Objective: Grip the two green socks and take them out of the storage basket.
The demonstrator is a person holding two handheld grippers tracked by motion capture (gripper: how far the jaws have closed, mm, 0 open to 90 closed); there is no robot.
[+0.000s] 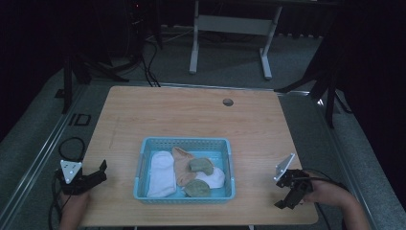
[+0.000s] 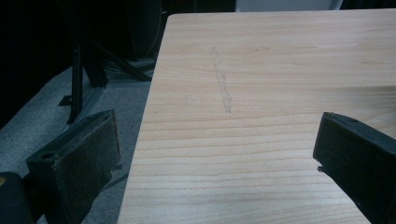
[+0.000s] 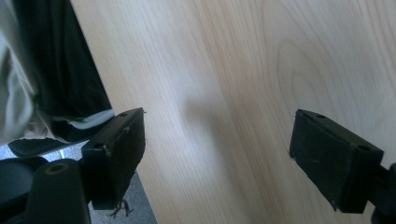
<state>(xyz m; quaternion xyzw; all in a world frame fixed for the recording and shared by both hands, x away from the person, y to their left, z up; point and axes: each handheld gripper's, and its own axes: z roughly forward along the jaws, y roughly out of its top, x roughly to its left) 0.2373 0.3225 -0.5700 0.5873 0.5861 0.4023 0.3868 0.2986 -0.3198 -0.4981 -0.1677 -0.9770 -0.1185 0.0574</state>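
Wooden table point(image 1: 201, 120) first: your blue basket point(image 1: 143, 163) sits center-front w/ white sock point(image 1: 161, 173), tan sock point(image 1: 181, 165), two green socks point(image 1: 201, 166) inside. Your left gripper point(image 1: 102, 171) at front-left edge, jaws apart, empty; right gripper point(image 1: 286, 203) front-right, same.

— How's the light?
— Dim from above: the pale wooden surface point(image 1: 191, 120) is softly lit, the room behind nearly black.
— Sharpness?
— The right hand-held gripper point(image 3: 217, 158) view smears the grain — a faint shadow falls between its jaws.
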